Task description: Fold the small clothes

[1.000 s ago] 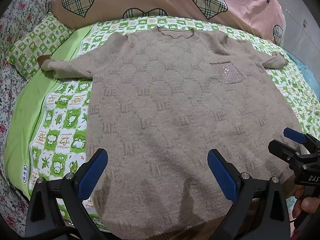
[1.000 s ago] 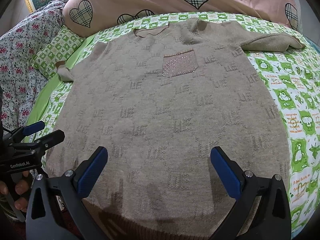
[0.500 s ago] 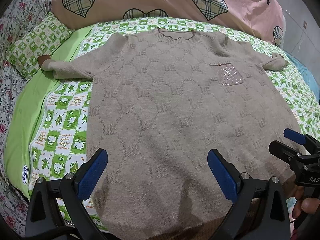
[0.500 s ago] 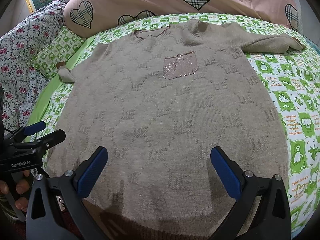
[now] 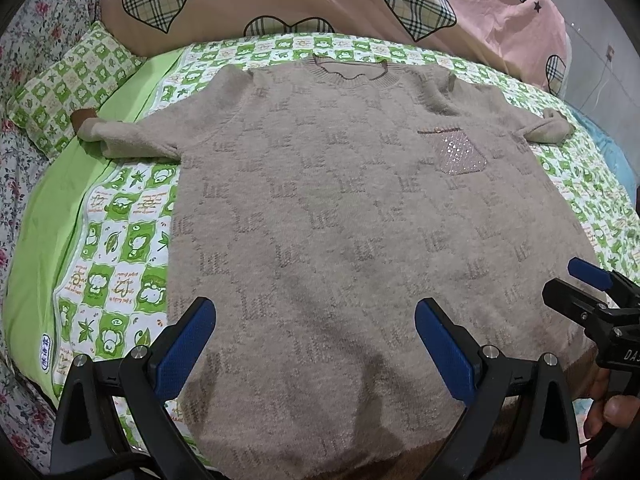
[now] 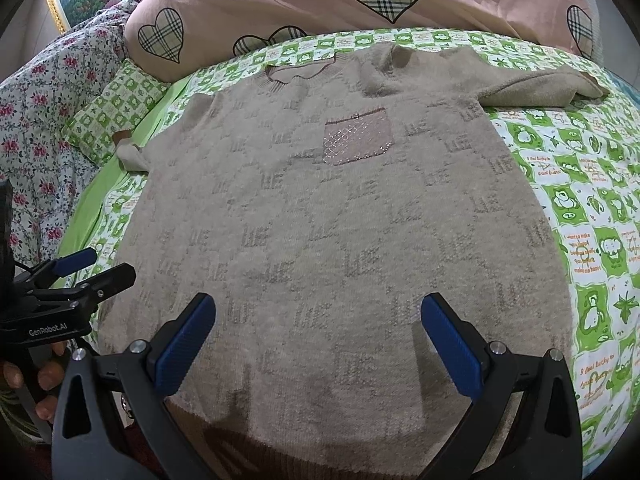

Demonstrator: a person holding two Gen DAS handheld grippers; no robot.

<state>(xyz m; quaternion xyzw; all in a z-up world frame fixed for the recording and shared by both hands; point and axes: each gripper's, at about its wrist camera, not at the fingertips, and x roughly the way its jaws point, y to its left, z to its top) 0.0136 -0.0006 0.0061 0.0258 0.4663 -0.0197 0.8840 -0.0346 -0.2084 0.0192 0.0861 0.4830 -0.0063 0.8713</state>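
Your left gripper (image 5: 316, 344) is spread wide, holding nothing, hovering over the sweater (image 5: 360, 240) near its hem at 6 o'clock. Your right gripper (image 6: 318, 344) is also wide and empty, over the hem on the other side. Each shows at the edge of the other's view: the right at 4 o'clock in the left wrist view, the left at 8 o'clock in the right wrist view.

The sweater lies flat, front up, on the green checked sheet (image 5: 120, 240), collar (image 5: 352, 74) at 12 o'clock, sleeves out to 9 and 3. The sparkly chest pocket (image 6: 356, 136) sits just below the collar in the right wrist view. The pink heart-print duvet (image 5: 320, 0) is bunched beyond the collar; a green checked pillow (image 5: 68, 92) touches the sleeve cuff at 10 o'clock.
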